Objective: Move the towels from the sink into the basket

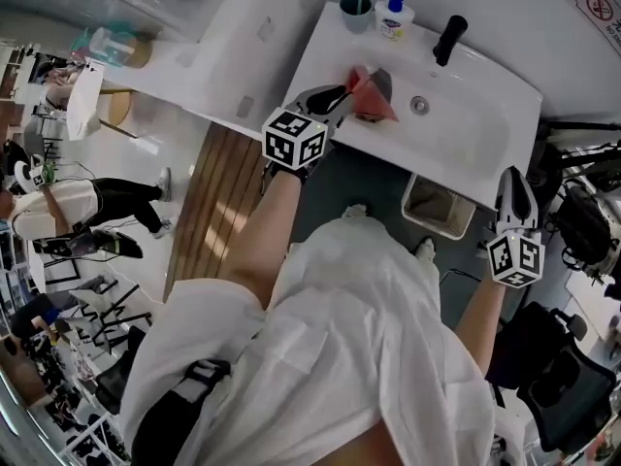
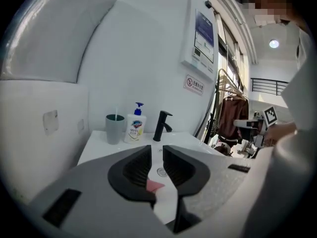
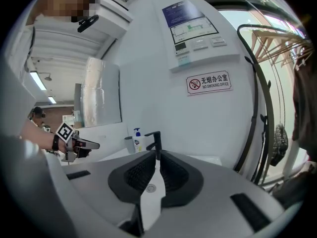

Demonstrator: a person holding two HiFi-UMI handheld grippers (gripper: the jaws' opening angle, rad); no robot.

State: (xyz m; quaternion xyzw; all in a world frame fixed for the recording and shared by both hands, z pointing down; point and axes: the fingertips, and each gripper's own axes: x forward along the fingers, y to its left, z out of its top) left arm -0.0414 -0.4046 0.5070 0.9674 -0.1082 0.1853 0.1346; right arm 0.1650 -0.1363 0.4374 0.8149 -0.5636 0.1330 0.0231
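Against the white wall, the sink (image 1: 466, 129) holds a red towel (image 1: 369, 97) at its left rim, not yet moved to the basket (image 1: 408, 200) below the sink; the left tool (image 1: 342, 95) hangs slightly parted at the towel, and the right tool (image 1: 514, 184) is clenched, empty.

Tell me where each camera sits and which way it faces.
Head view: on the person's head, looking steeply down at the sink; torso, forearms, left gripper, right gripper show.
Left gripper view: on the left gripper, looking along its parted jaws at the faucet.
Right gripper view: on the right gripper, along closed jaws, toward the faucet.
Shared: faucet and soap bottle.
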